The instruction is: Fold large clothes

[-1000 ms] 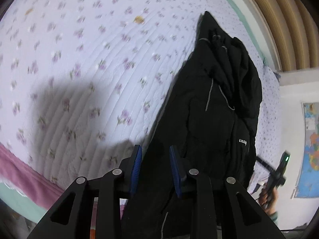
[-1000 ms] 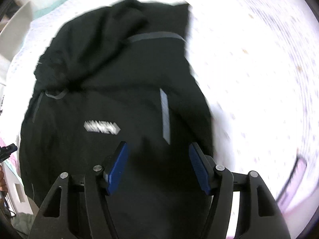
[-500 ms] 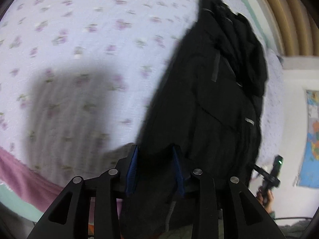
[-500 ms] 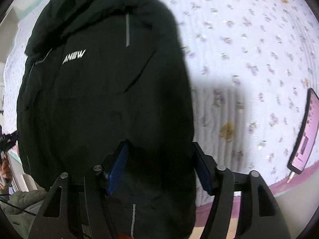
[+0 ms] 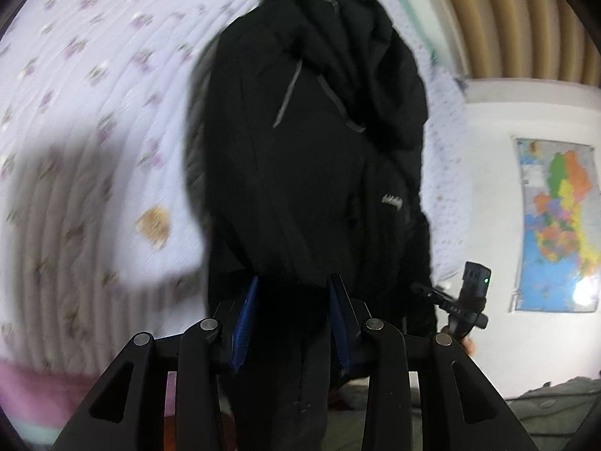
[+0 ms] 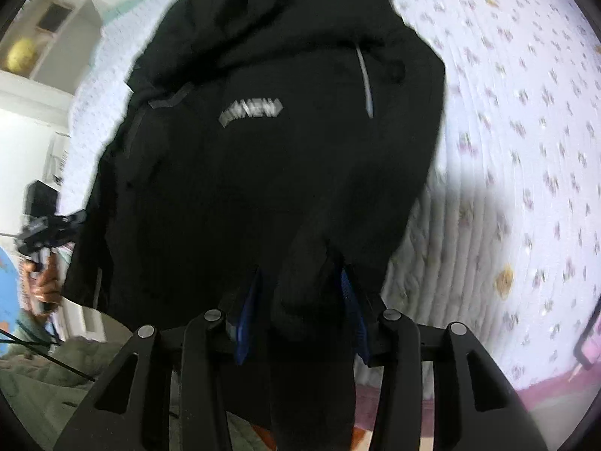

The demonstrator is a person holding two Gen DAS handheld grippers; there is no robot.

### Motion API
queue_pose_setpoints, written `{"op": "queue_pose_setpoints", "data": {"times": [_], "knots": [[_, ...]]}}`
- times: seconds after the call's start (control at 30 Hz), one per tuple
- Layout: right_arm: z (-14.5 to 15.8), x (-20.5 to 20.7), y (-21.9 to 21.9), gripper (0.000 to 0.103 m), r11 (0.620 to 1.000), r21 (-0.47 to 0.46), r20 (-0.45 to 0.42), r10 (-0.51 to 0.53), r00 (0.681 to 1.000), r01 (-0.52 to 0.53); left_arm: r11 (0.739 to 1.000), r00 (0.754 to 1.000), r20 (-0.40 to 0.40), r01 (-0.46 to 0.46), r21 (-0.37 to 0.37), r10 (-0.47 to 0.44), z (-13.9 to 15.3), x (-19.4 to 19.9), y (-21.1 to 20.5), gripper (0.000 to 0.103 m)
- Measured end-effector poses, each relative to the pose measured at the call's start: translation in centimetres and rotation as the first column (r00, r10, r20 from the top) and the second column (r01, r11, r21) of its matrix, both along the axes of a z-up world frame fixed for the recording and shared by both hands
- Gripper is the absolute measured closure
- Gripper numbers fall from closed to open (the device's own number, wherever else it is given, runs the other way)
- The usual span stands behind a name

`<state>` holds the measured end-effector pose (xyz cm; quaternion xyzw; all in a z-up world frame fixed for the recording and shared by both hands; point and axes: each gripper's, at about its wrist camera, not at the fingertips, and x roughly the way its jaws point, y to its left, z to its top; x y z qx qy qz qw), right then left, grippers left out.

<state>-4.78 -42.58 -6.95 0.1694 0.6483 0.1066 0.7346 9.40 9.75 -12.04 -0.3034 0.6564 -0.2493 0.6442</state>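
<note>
Got the black jacket [image 5: 300,173] by its near hem with both grippers right now, and it runs away from me over the bed [image 5: 94,94], hood end farthest off and bunched up on itself. My left gripper [image 5: 293,300] has its jaws pinching a thick fold of the hem, with the blue pads [image 5: 246,315] showing on either side of the cloth. Same deal on my right gripper [image 6: 300,293]: jaws clamped on a fat wad of the fabric, blue pads [image 6: 351,315] peeking out around it. From the right wrist view the jacket [image 6: 263,173] shows a grey chest logo [image 6: 251,111] (too smeared to read properly) and a pale zipper strip [image 6: 366,86] beside it. The bed has a lilac quilt with small flower prints [image 6: 526,112] and a couple of tan blotches [image 5: 153,224] on it. A pink phone-like slab [image 6: 589,342] lies on the quilt near the bed's edge, well apart from the jacket. Off to the side there's a map poster [image 5: 556,225] on the white wall, and a white shelf cubby [image 6: 45,37] holding a yellow ball [image 6: 20,56]; that's the only container I can see, with one item inside it.
</note>
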Motion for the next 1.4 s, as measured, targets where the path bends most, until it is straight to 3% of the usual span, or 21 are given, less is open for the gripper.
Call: {"op": "queue_pose_setpoints", "data": {"times": [0.13,0.23,0.27,0.3,0.37,0.4,0.53,0.63,0.73,0.83,0.97,1.17,1.3,1.4], "knots": [[-1.9,-2.5,0.4,0.044,0.997,-0.065,-0.105,0.026,0.994,-0.033,0.989,0.997,-0.052,0.071,0.127,-0.065,-0.8,-2.1,0.9,0.064],[-3.0,-4.6,0.1,0.046,0.999,-0.038,-0.166,0.027,0.986,-0.033,0.987,0.995,-0.071,0.075,0.145,-0.065,-1.1,-3.3,0.9,0.065],[-2.8,-5.2,0.0,0.059,1.000,0.000,-0.157,0.012,0.988,-0.012,0.987,0.997,-0.058,0.066,0.145,-0.059,-0.8,-3.2,0.8,0.074],[-2.4,-5.3,-0.1,0.066,1.000,0.012,-0.141,-0.001,0.990,0.002,0.989,0.998,-0.036,0.052,0.138,-0.047,-0.3,-3.0,0.6,0.086],[-0.8,-5.1,-0.6,0.085,0.998,0.049,-0.086,-0.040,0.995,0.045,0.995,1.000,0.022,0.011,0.095,-0.013,1.5,-2.2,0.4,0.092],[0.0,-4.8,-0.9,0.085,0.995,0.072,-0.059,-0.060,0.996,0.064,0.998,0.998,0.061,-0.014,0.064,0.010,2.7,-1.6,0.4,0.092],[4.0,-2.1,-2.1,0.086,0.982,0.167,0.051,-0.100,0.994,0.090,0.992,0.984,0.127,-0.119,-0.043,0.123,5.8,1.3,1.2,0.092],[6.7,-0.3,-3.6,0.086,0.972,0.207,0.117,-0.137,0.984,0.111,0.965,0.959,0.152,-0.215,-0.152,0.238,7.1,3.6,2.7,0.092],[9.5,1.1,-5.9,0.085,0.952,0.258,0.192,-0.217,0.957,0.164,0.939,0.939,0.150,-0.276,-0.208,0.309,7.7,5.2,3.6,0.092],[11.4,3.8,-5.3,0.085,0.946,0.257,0.248,-0.263,0.932,0.199,0.920,0.928,0.141,-0.305,-0.246,0.345,8.3,6.5,4.4,0.092],[13.9,7.2,-7.0,0.085,0.943,0.242,0.316,-0.298,0.901,0.227,0.914,0.922,0.167,-0.296,-0.276,0.349,10.1,9.6,4.4,0.091],[16.0,12.4,-9.4,0.085,0.927,0.238,0.370,-0.362,0.856,0.289,0.920,0.910,0.219,-0.294,-0.258,0.352,12.5,17.2,2.5,0.091],[15.5,17.2,-11.6,0.085,0.900,0.232,0.342,-0.430,0.835,0.368,0.917,0.907,0.188,-0.335,-0.218,0.376,11.6,22.4,1.7,0.091],[13.9,21.4,-12.3,0.085,0.889,0.213,0.305,-0.455,0.836,0.406,0.935,0.914,0.207,-0.326,-0.142,0.350,10.2,26.9,0.0,0.091]]}}
